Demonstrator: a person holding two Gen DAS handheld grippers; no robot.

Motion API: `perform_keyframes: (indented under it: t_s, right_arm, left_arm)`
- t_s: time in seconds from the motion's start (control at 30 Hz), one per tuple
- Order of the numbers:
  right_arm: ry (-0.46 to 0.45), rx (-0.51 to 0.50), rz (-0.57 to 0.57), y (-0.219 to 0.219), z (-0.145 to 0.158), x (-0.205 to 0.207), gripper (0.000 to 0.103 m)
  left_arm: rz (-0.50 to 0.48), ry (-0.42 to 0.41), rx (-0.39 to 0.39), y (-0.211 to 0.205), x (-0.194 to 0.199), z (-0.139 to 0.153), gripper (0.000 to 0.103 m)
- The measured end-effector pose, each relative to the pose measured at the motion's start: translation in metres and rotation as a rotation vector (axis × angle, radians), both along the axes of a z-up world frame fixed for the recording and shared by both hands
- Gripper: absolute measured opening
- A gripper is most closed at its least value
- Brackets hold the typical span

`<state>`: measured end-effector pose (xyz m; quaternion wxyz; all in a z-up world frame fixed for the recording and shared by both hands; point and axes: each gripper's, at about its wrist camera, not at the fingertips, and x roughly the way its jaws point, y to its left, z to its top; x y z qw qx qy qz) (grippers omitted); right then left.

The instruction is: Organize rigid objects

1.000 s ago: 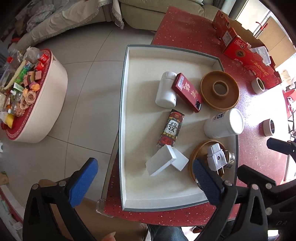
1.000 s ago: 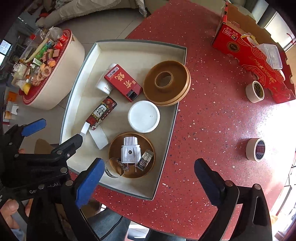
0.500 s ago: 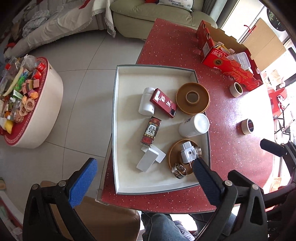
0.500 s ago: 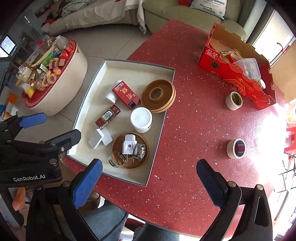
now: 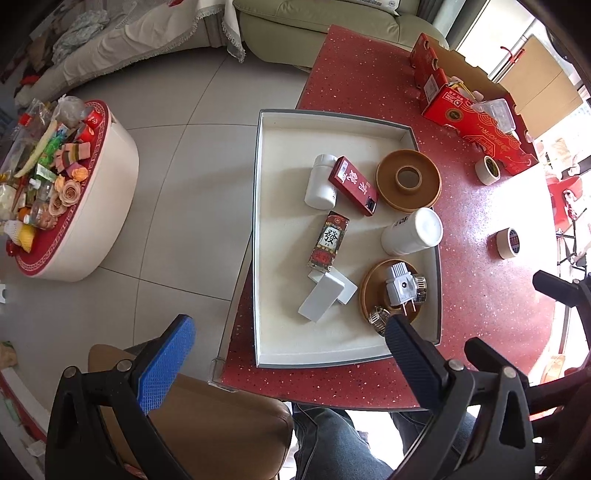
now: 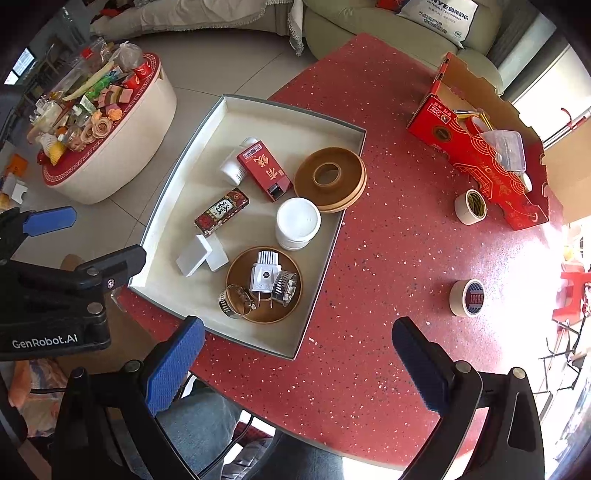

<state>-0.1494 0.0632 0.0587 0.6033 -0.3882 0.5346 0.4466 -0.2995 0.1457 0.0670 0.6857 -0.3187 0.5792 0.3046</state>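
A white tray (image 5: 266, 229) (image 6: 184, 206) on the red table holds two white jars (image 5: 320, 181) (image 5: 412, 232), two red boxes (image 5: 354, 185) (image 5: 328, 239), white blocks (image 5: 325, 295), a brown ring dish (image 5: 408, 179) and a brown plate (image 5: 369, 291) carrying a white plug (image 5: 399, 286) and metal clamps (image 6: 236, 301). My left gripper (image 5: 288, 358) is open and empty, high above the tray's near edge. My right gripper (image 6: 295, 362) is open and empty, above the table's front edge right of the tray.
Two tape rolls (image 6: 470, 206) (image 6: 467, 297) and an open red carton (image 6: 480, 147) lie on the table to the right. A round stool (image 5: 70, 184) loaded with clutter stands on the floor at left. A sofa (image 5: 314, 22) is behind.
Both grippers have risen and drawn back from the tray, so it looks smaller and farther. Both stay open and empty. Nothing in the tray has moved.
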Motion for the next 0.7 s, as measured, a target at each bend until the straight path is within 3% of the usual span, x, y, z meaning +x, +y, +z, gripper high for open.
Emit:
perform_keyframes:
  t_s: [0.7]
  right_arm:
    - [-0.024, -0.008, -0.012, 0.0083, 0.0036, -0.0052, 0.102]
  left_arm:
    - [0.006, -0.011, 0.000, 0.0071, -0.0031, 0.0004, 0.103]
